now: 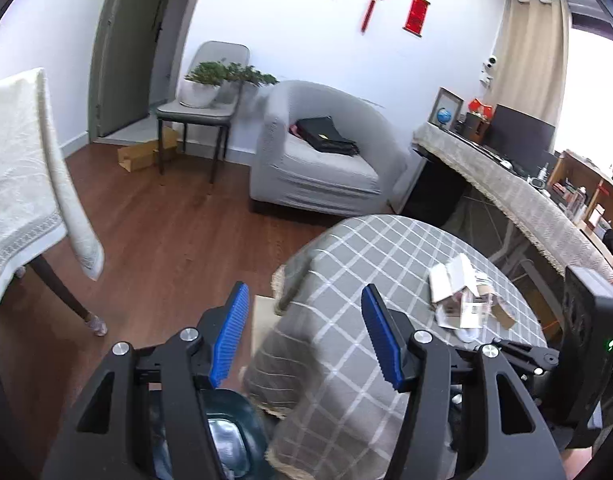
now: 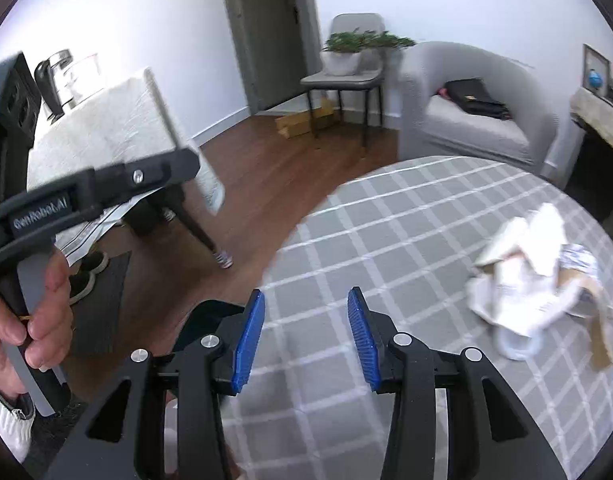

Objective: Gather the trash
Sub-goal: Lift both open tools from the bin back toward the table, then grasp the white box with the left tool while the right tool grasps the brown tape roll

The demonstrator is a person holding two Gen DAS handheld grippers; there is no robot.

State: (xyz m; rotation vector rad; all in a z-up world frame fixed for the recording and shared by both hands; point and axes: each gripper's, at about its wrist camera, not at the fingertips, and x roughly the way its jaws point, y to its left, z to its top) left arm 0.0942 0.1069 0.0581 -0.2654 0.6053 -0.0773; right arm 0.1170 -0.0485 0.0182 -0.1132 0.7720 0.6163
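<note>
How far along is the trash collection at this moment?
Done: nothing that these views prove; whether any trash is already in the dark bin below the table edge cannot be told. In hand: nothing, as the left gripper and right gripper are both open and empty. Left: the pile of paper and cardboard scraps still lies on the checked table.

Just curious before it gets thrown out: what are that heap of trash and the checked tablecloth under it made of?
Trash: apparently crumpled white paper and brown cardboard scraps, matte, creased, with printed labels. Tablecloth: looks like woven fabric, grey with white checks, draping softly over the edge.
</note>
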